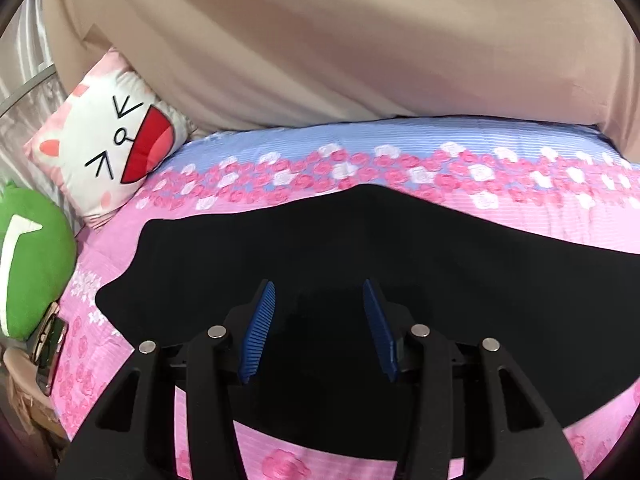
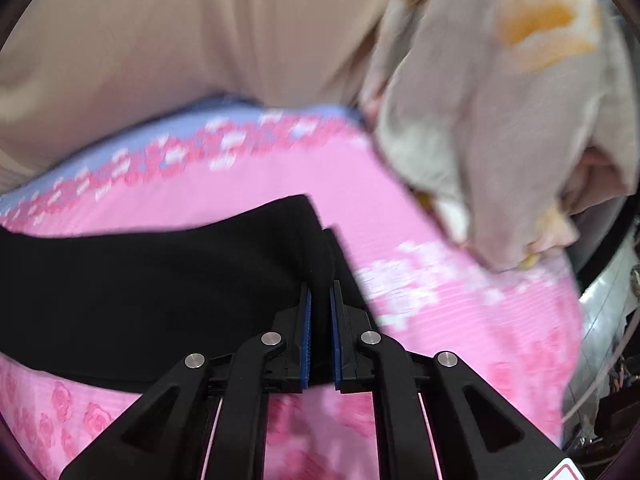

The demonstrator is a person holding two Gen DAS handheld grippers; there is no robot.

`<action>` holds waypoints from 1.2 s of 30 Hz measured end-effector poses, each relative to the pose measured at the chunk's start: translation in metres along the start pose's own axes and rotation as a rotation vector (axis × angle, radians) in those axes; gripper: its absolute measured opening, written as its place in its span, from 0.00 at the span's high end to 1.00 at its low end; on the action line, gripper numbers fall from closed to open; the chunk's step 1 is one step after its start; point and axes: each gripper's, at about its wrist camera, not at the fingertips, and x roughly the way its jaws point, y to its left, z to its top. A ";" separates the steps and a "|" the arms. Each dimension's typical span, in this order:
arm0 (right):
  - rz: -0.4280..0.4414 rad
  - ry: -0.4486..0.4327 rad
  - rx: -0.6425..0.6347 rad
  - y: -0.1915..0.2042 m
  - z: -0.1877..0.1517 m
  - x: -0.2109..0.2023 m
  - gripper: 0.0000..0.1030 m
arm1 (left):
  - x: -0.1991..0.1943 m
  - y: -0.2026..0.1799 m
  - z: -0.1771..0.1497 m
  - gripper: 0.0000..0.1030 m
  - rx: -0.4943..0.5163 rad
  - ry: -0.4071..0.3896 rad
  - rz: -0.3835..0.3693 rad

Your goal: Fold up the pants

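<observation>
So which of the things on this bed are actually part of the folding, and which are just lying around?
Part of the job:
black pants
left gripper, open above them
right gripper, shut on their edge

Just lying about:
cat-face pillow
green plush
beige bundle of cloth
flowered sheet

Black pants point(image 1: 360, 248) on what I log as a pink rose-print sheet point(image 1: 560, 216), blue-striped behind them. Left of pants: white cat-face pillow point(image 1: 108, 148), green cushion point(image 1: 32, 264). Right: beige cloth point(image 2: 500, 120), possibly orange-patched, blurred.

Right-wrist view motion-blurred; pants point(image 2: 152, 280) cut off at left edge, fabric hidden btwn right tongs point(image 2: 320, 300).
</observation>
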 end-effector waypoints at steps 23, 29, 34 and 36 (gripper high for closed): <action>-0.072 -0.021 -0.068 0.014 0.038 0.052 0.96 | 0.013 -0.032 -0.045 0.50 0.081 0.109 0.005; -0.078 0.061 -0.015 -0.011 0.017 0.059 0.86 | 0.013 -0.044 -0.044 0.50 0.097 0.111 -0.017; -0.039 -0.018 -0.004 -0.009 -0.004 0.001 0.76 | 0.008 -0.050 -0.044 0.40 0.105 0.094 -0.024; -0.023 -0.006 -0.056 -0.001 0.001 0.005 0.66 | 0.005 -0.053 -0.043 0.40 0.104 0.091 -0.034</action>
